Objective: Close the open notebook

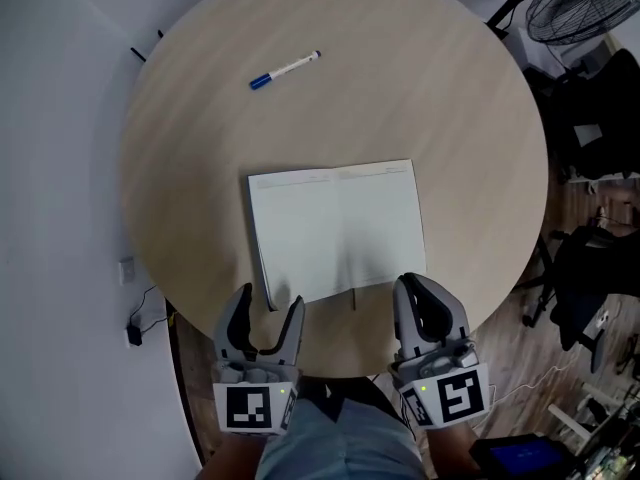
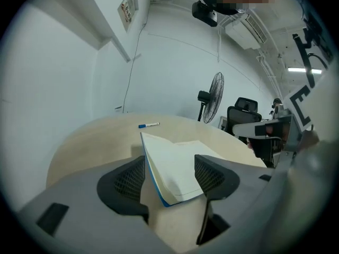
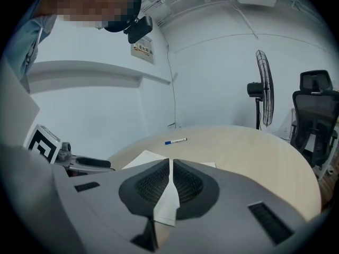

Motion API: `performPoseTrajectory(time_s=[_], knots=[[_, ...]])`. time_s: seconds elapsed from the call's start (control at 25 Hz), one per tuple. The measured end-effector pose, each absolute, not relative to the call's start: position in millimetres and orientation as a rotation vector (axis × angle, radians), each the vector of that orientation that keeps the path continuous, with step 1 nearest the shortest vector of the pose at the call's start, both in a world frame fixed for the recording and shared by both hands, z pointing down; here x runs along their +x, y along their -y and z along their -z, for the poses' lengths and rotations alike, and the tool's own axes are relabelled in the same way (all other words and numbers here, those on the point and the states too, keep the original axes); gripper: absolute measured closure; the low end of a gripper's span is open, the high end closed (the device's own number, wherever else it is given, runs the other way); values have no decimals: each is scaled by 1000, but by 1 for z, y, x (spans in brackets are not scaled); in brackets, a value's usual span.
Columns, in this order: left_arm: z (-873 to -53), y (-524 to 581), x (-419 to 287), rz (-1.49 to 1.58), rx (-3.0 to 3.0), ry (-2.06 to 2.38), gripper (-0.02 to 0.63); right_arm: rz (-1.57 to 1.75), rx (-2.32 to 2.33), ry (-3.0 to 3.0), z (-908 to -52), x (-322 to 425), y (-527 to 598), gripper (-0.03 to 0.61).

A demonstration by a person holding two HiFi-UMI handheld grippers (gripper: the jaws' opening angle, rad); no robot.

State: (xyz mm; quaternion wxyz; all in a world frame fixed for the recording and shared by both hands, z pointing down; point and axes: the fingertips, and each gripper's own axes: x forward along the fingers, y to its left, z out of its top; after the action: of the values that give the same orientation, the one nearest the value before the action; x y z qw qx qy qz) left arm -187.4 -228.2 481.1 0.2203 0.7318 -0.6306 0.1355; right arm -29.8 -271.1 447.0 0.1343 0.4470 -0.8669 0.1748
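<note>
An open notebook point(image 1: 335, 228) with blank white pages and a blue cover edge lies flat on the round wooden table point(image 1: 450, 118). My left gripper point(image 1: 268, 303) stands open at the table's near edge. The notebook's near left corner point(image 2: 175, 165) sits between its pads without touching them. My right gripper point(image 1: 420, 288) is shut just off the notebook's near right corner, with only a thin slit between its pads point(image 3: 170, 165); I see the white page point(image 3: 140, 160) beyond it. A blue-capped marker point(image 1: 285, 70) lies far across the table.
A standing fan point(image 1: 585, 3) and dark office chairs point(image 1: 590, 288) crowd the right side beyond the table. A wall socket with a cable point(image 1: 135, 323) is low on the left wall. The person's lap is under the near edge.
</note>
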Motion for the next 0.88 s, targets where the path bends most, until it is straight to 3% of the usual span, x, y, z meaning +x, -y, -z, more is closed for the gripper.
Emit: performPoseTrajectory(time_s=[0.88], knots=[[-529, 243, -172, -297, 2018, 1567, 282, -554, 1291, 2460, -484, -31, 281, 529]])
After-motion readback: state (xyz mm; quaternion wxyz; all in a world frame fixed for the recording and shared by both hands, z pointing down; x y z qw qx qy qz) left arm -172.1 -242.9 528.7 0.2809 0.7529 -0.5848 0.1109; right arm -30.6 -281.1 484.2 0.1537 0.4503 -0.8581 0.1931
